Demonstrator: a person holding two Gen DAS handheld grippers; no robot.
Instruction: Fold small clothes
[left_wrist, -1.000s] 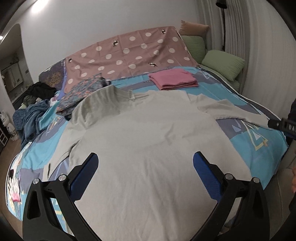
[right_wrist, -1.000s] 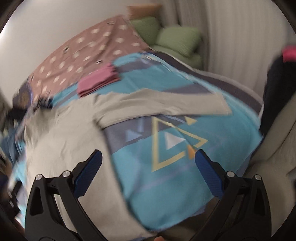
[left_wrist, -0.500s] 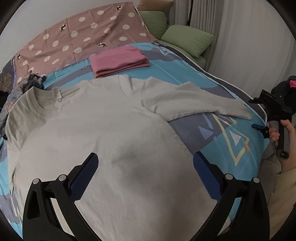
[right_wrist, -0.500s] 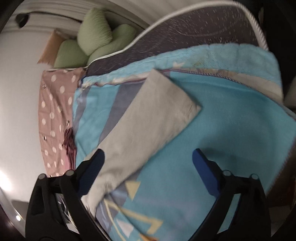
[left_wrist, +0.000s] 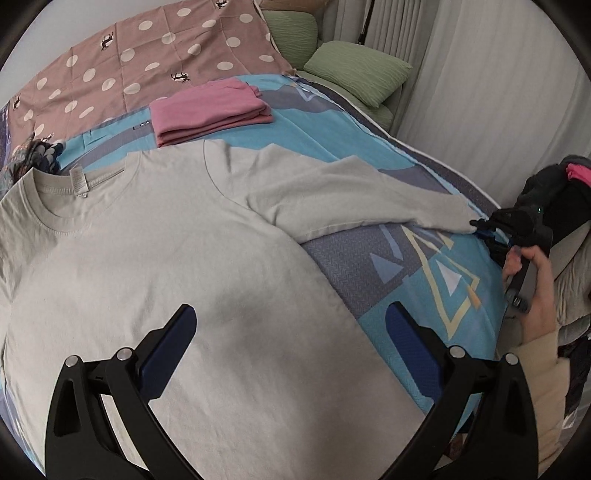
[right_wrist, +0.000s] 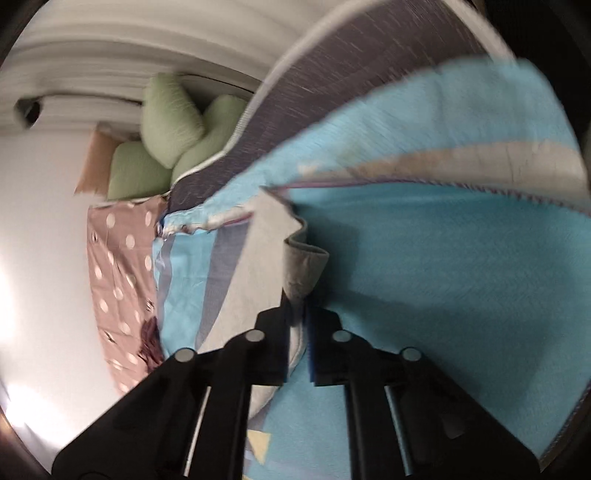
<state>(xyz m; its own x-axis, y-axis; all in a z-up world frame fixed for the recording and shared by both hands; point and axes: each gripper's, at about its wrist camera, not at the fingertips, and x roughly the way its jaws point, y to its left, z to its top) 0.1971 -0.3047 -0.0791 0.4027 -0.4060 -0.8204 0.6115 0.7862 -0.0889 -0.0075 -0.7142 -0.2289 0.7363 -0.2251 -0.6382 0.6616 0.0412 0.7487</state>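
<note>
A grey long-sleeved shirt (left_wrist: 155, 258) lies flat on the bed, collar at the upper left, one sleeve (left_wrist: 354, 199) stretched out to the right. My left gripper (left_wrist: 291, 332) hovers open above the shirt's lower body, nothing between its fingers. At the sleeve's cuff, my right gripper (left_wrist: 480, 227) is seen from the left wrist view, held by a hand. In the right wrist view the right gripper (right_wrist: 295, 306) is shut on the grey sleeve cuff (right_wrist: 299, 266), which bunches up just past the fingertips.
A folded pink garment (left_wrist: 210, 110) lies beyond the shirt. A dotted brown blanket (left_wrist: 140, 55) covers the bed's far part, with green pillows (left_wrist: 354, 70) at the far right. The bed's edge (left_wrist: 461, 181) and a white curtain (left_wrist: 498, 92) are to the right.
The left gripper swung right over the shirt, then held still. The right gripper rolled, came down to the sleeve's end, and went from wide open to shut on the cuff.
</note>
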